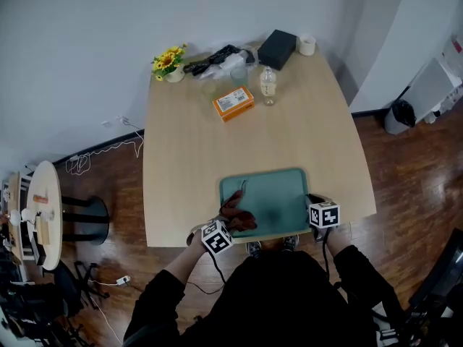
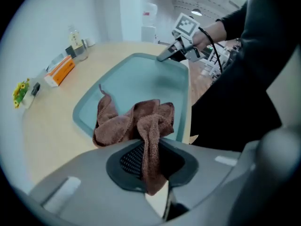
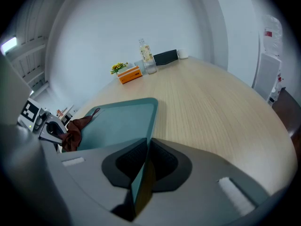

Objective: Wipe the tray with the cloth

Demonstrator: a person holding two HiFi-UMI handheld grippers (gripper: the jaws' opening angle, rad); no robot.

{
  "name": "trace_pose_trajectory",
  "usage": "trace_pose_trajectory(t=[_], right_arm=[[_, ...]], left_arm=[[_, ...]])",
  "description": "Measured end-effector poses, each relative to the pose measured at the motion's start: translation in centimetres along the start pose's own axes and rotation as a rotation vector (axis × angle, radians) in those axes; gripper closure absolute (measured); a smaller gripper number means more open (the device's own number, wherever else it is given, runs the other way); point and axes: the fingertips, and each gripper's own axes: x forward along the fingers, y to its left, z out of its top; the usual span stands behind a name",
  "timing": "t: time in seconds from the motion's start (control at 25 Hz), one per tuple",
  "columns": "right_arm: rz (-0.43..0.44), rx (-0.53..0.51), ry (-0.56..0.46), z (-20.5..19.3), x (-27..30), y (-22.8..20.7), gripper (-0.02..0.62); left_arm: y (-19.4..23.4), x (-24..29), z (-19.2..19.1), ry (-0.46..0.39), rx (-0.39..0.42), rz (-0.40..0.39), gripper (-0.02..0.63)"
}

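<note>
**Left gripper view: cloth clenched at the tray's corner, wiping step in hand**

We see the left gripper (image 2: 150,166) clamped on a fold of the brown cloth (image 2: 136,121). One strip of it is pinched between the pads, and the rest is bunched just ahead of the jaws. That bunch rests on the teal tray (image 2: 141,81), at the corner nearest this tool and partly over the rim there. The bare tray floor stretches away ahead of the jaws.

At the tray's far side from this tool, the right gripper (image 2: 165,56) is at the rim. Its own view shows the right gripper (image 3: 143,173) closed on the tray's edge, with the rim standing between the pads. From there, most of the tray (image 3: 122,119) lies ahead and to the left of the jaws. The cloth (image 3: 75,128) is well off to the left.

In the head view, the two tools flank the tray (image 1: 264,172) on the table (image 1: 188,157). The cloth (image 1: 235,214) lies just beyond the left gripper (image 1: 228,221).

We judge that the wipe itself is in hand, with one tool bracing and the other sweeping. We cannot tell how much of the floor has been covered.

The next move calls for:
- drawing the cloth across the floor toward the right gripper;
- keeping the jaws low, so the bunch presses flat rather than skimming;
- a firm hold on the rim, so the tray does not slide.
</note>
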Motion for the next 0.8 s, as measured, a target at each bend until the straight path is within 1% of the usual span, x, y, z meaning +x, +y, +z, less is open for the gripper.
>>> trace_pose_trajectory(t=[0.08, 0.12, 0.28, 0.4, 0.48, 0.56, 0.68, 0.8], right_arm=[[-0.001, 0.001, 0.0, -0.1, 0.3, 0.3, 0.566], [0.001, -0.001, 0.0, 0.0, 0.5, 0.3, 0.566], [0.007, -0.005, -0.006, 0.7, 1.3, 0.3, 0.566], [0.005, -0.002, -0.002, 0.4, 1.7, 0.5, 0.566], [0.014, -0.005, 0.004, 0.2, 1.6, 0.8, 0.566], [0.019, -0.011, 0.004, 0.1, 0.8, 0.8, 0.565], [0.012, -0.015, 0.003, 0.1, 0.3, 0.5, 0.565], [0.016, -0.02, 0.005, 0.0, -0.1, 0.4, 0.565]], left_arm=[[2.1, -0.6, -0.2, -0.002, -0.032, 0.01, 0.58], [3.3, -0.7, 0.1, 0.0, -0.036, 0.03, 0.58], [9.7, -0.3, 2.9, 0.02, -0.012, 0.167, 0.58], [12.9, 0.2, 4.9, 0.038, -0.019, 0.221, 0.58], [13.3, 0.2, 6.4, 0.04, -0.016, 0.236, 0.58], [12.8, 0.5, 8.4, 0.034, 0.006, 0.239, 0.58], [11.1, 1.6, 11.6, 0.014, 0.039, 0.209, 0.58], [8.6, 2.2, 13.8, -0.018, 0.056, 0.182, 0.58]])
